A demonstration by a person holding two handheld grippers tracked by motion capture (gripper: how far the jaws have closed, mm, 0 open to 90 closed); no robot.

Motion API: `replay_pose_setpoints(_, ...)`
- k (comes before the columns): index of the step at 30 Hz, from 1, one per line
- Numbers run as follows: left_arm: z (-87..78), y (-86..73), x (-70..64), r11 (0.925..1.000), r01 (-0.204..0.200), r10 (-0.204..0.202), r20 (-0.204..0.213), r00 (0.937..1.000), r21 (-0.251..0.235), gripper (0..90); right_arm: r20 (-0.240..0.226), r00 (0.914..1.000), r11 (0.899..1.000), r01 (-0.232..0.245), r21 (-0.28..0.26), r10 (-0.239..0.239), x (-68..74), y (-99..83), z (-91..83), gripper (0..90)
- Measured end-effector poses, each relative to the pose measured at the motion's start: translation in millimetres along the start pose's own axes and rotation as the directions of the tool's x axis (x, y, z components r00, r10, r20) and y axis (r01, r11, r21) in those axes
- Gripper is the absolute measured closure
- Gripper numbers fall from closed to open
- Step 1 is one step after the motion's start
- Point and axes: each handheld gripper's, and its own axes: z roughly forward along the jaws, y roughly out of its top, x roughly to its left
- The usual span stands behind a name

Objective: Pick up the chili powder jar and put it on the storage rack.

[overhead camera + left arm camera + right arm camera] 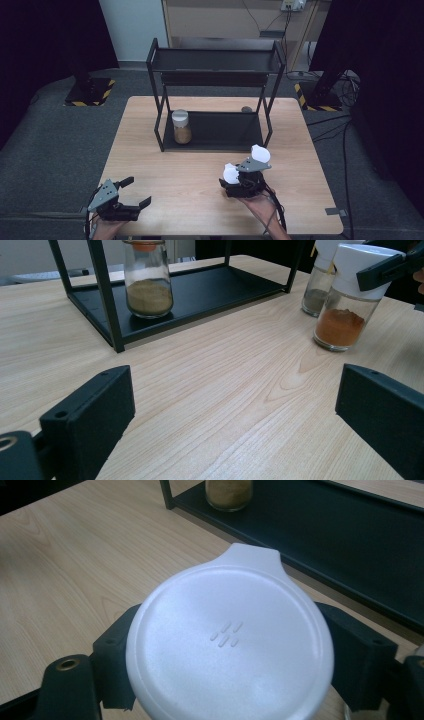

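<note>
A spice jar of orange powder stands on the wooden table, right of centre. My right gripper is shut on its white flip lid, one jaw on each side. Just behind it stands a second white-lidded jar with greyish powder. A third jar of tan powder sits at the left end of the lower shelf of a black two-tier rack. My left gripper stands open near the table's front left corner, with bare wood between its jaws.
The rack stands at the middle back of the table, and most of its lower shelf is bare. A small dark object lies behind the rack. Grey carpet surrounds the table, and cables trail at the right.
</note>
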Motion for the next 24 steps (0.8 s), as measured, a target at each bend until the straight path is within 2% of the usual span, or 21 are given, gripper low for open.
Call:
replay_pose_setpoints(2,0.2,0.1,-0.1,1.0000,-0.001,0.001,0.000,1.0000,0.001,1.5,0.007,1.0000,1.000,-0.001,-0.013,0.001,2.0,-3.1,0.1,29.8)
replay_pose_setpoints(7,0.4,0.1,-0.1,1.0000,-0.002,0.002,0.000,1.0000,0.002,1.5,0.040,0.9990,0.999,0.020,-0.028,-0.019,11.8,-6.7,0.0,30.8)
replay_pose_setpoints(13,0.6,0.1,0.1,1.0000,-0.002,0.002,0.002,1.0000,0.002,1.5,0.051,0.9982,0.999,0.034,-0.027,-0.033,16.3,-5.9,0.5,31.0)
replay_pose_setpoints(18,0.8,0.1,0.4,1.0000,-0.001,0.001,0.005,1.0000,0.003,1.5,0.033,0.9985,0.998,0.044,-0.033,-0.043,13.6,-2.0,-2.6,31.1)
replay_pose_setpoints(24,0.8,0.2,0.4,1.0000,-0.002,0.002,0.006,1.0000,0.004,1.5,-0.001,0.9985,0.998,0.054,-0.039,-0.054,6.7,10.7,-9.7,31.1)
